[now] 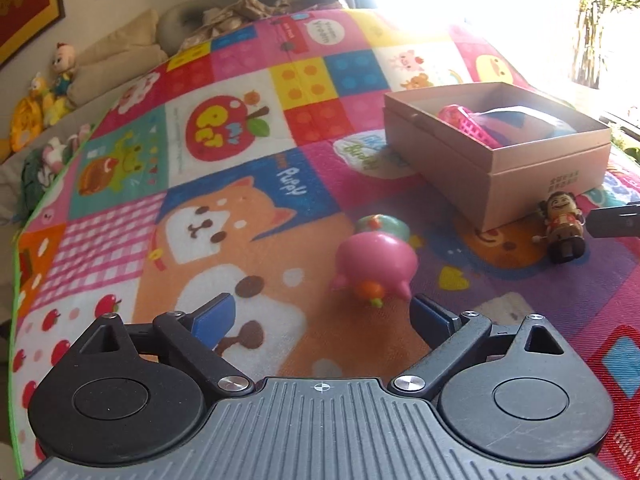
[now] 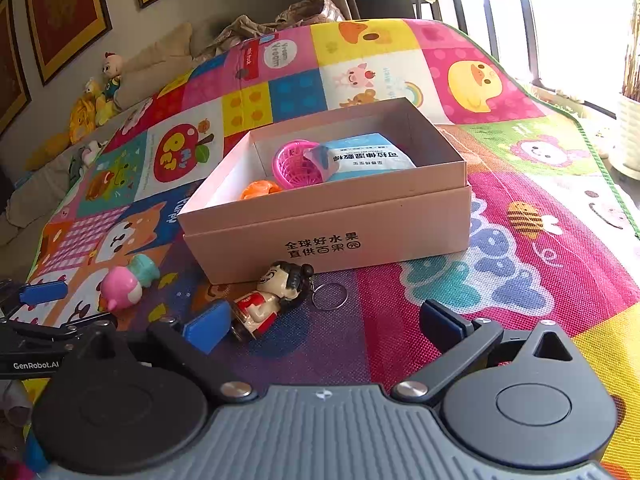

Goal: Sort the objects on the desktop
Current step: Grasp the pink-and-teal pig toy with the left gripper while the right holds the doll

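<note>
On the far left, soft toys (image 1: 40, 108) line the sofa edge beyond the patterned play mat (image 1: 224, 128). The left gripper (image 1: 324, 316) hangs over the mat with its blue pads spread wide and nothing between them; the pink pig toy (image 1: 374, 266) lies on the mat just ahead of it, untouched. In the right wrist view that same pig (image 2: 120, 286) sits at the left, with the left gripper's blue pad (image 2: 44, 292) near it. Further right stands the open cardboard box (image 2: 332, 224). Only the right wrist view looks down into it, showing an orange toy (image 2: 260, 190), a pink basket (image 2: 296, 164) and a wipes pack (image 2: 368, 156). The right gripper (image 2: 324, 330) is also spread open and empty. The keychain figurine (image 2: 276, 296) lies on its side by its left pad, just before the box; in the left wrist view it looks upright (image 1: 562, 228).
</note>
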Demonstrator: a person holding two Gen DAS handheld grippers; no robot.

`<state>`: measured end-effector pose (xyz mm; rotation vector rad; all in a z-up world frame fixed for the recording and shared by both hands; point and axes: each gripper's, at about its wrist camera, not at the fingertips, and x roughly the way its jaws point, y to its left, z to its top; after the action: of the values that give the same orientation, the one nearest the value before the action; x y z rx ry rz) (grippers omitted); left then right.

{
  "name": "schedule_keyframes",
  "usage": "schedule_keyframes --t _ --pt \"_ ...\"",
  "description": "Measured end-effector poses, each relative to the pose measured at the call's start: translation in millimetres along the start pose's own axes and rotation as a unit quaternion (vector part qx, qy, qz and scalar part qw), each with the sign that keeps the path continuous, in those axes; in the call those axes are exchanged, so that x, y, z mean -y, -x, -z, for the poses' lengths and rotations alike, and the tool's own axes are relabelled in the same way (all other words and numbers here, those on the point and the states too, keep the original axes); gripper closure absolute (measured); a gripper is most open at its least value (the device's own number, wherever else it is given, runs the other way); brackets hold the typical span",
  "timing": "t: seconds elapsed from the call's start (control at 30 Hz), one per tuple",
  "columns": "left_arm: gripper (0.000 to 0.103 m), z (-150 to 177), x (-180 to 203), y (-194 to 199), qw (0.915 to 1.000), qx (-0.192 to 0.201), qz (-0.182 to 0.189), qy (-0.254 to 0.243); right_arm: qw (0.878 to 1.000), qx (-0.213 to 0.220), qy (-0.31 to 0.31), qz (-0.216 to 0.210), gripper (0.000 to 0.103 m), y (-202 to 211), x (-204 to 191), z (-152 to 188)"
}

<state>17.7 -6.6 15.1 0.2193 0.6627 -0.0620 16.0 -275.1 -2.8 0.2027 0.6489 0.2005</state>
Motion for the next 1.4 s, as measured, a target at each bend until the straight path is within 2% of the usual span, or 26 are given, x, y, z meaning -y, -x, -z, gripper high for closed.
schedule_keyframes --t 0.07,0.17,0.27,0.4,0.47,0.7,0.8,0.87,0.97,1.07,1.17,1.23,1.3,1.4 --pt "0.002 1.9 -8.2 -2.1 0.9999 -0.007 -0.003 0.008 1.000 -0.002 0.000 0.000 0.001 -0.8 -0.1 -0.2" --pt "0.000 4.6 -17.0 -9.5 0.9986 -0.019 -0.050 0.008 1.000 -0.004 0.000 0.001 0.000 -1.2 -0.2 -0.2" --pt "0.000 4.0 -36.1 -14.7 0.9954 -0.036 -0.067 0.059 1.000 -0.010 0.000 0.002 0.000 -3.3 -0.3 -0.7" --pt "0.000 11.6 -56.5 -16.3 0.9858 -0.055 -0.038 0.154 1.000 -0.012 0.000 0.004 0.000 -3.9 0.0 -0.8" --pt "0.000 13.6 -54.6 -13.8 0.9884 -0.053 -0.037 0.137 1.000 -0.013 0.001 0.004 0.000 -4.1 0.1 -0.8" --pt "0.000 10.0 -53.8 -7.5 0.9867 -0.078 -0.015 0.142 1.000 -0.013 0.001 0.005 0.000 -4.7 0.0 -0.9" --pt "0.000 7.1 -42.2 5.0 0.9867 -0.056 0.056 0.142 1.000 -0.012 0.000 0.005 0.000 -5.5 0.6 -0.5" --pt "0.000 1.3 -25.9 6.8 0.9894 -0.041 0.074 0.118 1.000 -0.015 0.000 0.004 0.000 -6.0 0.8 -0.5" --pt "0.000 -10.7 -5.9 -5.5 0.9944 -0.036 0.049 0.086 1.000 -0.018 0.001 0.004 0.000 -6.5 0.5 -1.0" --pt "0.000 -18.4 -3.9 -16.1 0.9976 -0.030 -0.010 0.061 1.000 -0.016 0.000 0.005 0.000 -6.2 0.9 -1.1" --pt "0.000 -18.0 -15.7 -14.7 0.9962 -0.014 -0.077 0.038 1.000 -0.014 -0.001 0.007 0.000 -5.6 0.5 -0.5" --pt "0.000 -16.6 -30.0 -11.7 0.9939 -0.015 -0.101 0.042 1.000 -0.015 -0.002 0.006 0.000 -6.1 0.5 -0.2" --pt "0.000 -15.0 -42.7 -7.2 0.9940 -0.017 -0.089 0.062 1.000 -0.017 -0.002 0.006 0.000 -6.9 0.4 -0.6" --pt "0.000 -14.2 -48.6 -0.7 0.9957 -0.014 0.004 0.092 1.000 -0.018 -0.001 0.008 0.000 -6.7 0.1 -0.2"
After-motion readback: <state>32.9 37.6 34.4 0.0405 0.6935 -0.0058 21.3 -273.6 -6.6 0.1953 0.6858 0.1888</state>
